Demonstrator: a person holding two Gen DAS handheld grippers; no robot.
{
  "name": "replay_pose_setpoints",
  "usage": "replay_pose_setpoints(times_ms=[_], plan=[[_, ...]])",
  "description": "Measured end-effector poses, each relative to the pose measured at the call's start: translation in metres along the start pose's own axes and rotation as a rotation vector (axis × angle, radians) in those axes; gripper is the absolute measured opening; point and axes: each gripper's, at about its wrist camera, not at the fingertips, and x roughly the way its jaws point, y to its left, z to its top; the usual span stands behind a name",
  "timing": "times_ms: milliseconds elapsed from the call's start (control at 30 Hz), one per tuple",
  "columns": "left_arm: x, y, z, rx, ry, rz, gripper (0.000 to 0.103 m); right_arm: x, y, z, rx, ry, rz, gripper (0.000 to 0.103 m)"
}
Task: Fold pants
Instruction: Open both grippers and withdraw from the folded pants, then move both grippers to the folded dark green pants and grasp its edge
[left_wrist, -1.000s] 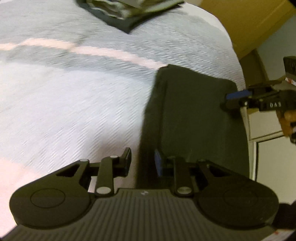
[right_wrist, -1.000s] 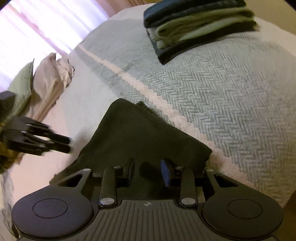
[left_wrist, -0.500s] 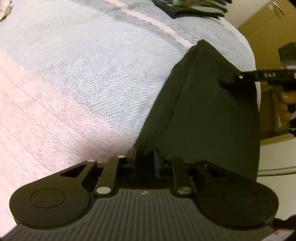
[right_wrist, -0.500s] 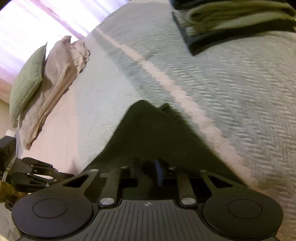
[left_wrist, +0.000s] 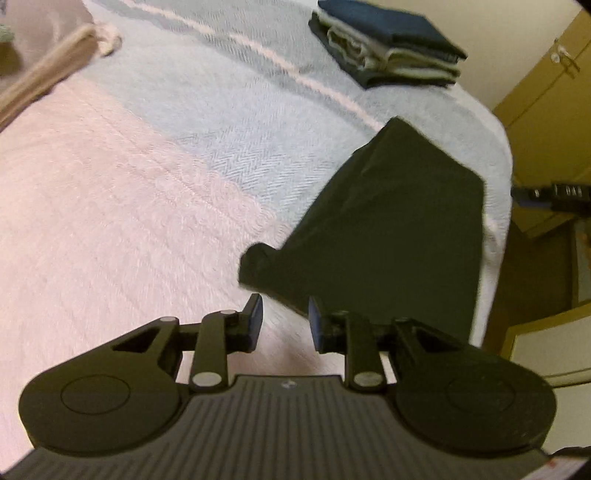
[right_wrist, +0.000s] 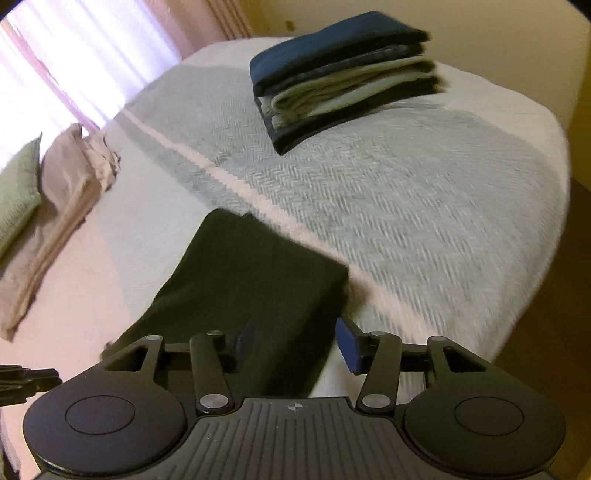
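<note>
Pants (left_wrist: 388, 229) lie folded and released on the bedspread (left_wrist: 155, 177), both the left gripper (left_wrist: 284, 323) and right gripper (right_wrist: 295, 345) now spread empty after pinching it half a second ago, so this fold looks finished

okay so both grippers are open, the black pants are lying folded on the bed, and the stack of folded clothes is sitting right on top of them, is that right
Not quite. The stack of folded clothes sits apart from the black pants, farther back on the bed, with bare bedspread between them; the right wrist view shows this. The rest holds: left gripper and right gripper are open.
</note>
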Motion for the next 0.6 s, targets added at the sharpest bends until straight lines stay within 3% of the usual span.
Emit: replay_pose_setpoints(times_ms=[267, 433, 600], plan=[[-0.032, -0.049, -0.036, -0.036, -0.056, -0.009, 0.025, -0.054, -0.006, -0.054, -0.009, 0.014, -0.008, 0.049], [-0.026, -0.086, -0.036, -0.014, -0.064, 0.01, 0.026, -0.061, -0.014, -0.031, -0.117, -0.018, 0.047, 0.049], [0.007, -0.132, -0.019, -0.045, -0.077, 0.032, 0.026, -0.039, -0.016, 0.025, -0.31, 0.016, 0.156, 0.048]])
